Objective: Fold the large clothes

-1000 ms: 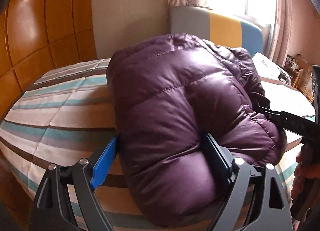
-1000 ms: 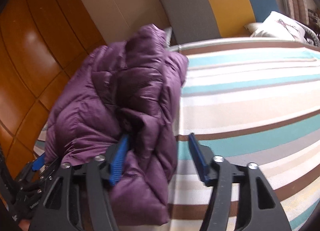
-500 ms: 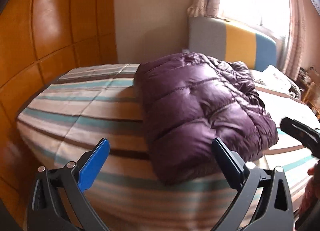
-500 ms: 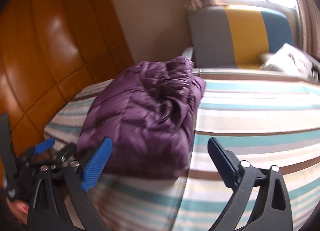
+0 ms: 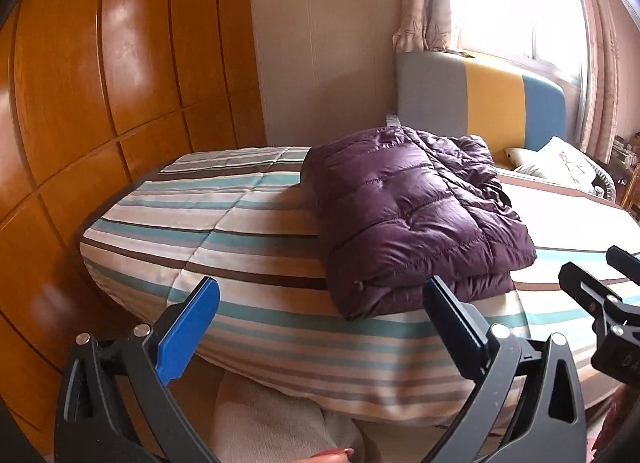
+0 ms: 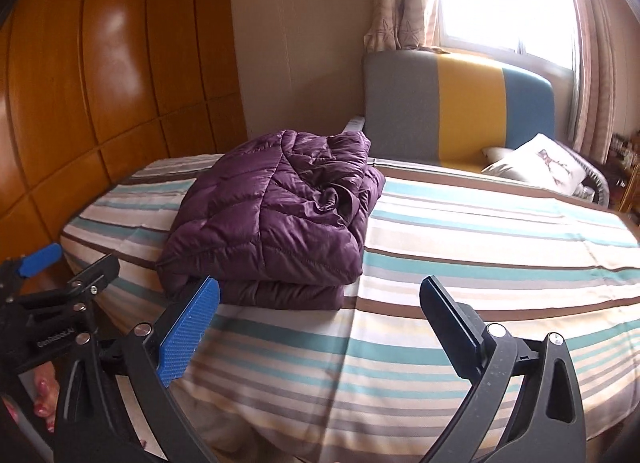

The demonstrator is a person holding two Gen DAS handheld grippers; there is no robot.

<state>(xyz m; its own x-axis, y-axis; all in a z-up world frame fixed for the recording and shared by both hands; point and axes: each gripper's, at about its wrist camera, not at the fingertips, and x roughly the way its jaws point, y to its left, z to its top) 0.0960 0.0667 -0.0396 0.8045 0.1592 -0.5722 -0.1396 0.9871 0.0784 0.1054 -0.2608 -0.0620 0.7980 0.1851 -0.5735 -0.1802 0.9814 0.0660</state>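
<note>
A purple puffer jacket (image 5: 416,219) lies folded in a thick stack on the striped bed (image 5: 224,239), near its front left corner. It also shows in the right wrist view (image 6: 276,223). My left gripper (image 5: 320,295) is open and empty, held off the bed's front edge, apart from the jacket. My right gripper (image 6: 318,295) is open and empty too, back from the jacket's front right side. The right gripper shows at the right edge of the left wrist view (image 5: 600,295), and the left gripper at the left edge of the right wrist view (image 6: 60,287).
A wooden panelled wardrobe (image 5: 100,103) stands along the left of the bed. A grey, yellow and blue headboard (image 6: 460,111) stands at the far end under a bright window, with a pillow (image 6: 540,163) by it. Striped bedding (image 6: 480,255) stretches right of the jacket.
Both grippers opened, let go of the jacket and pulled back and up from the bed. The jacket now rests folded on the bedding, farther from both cameras.
</note>
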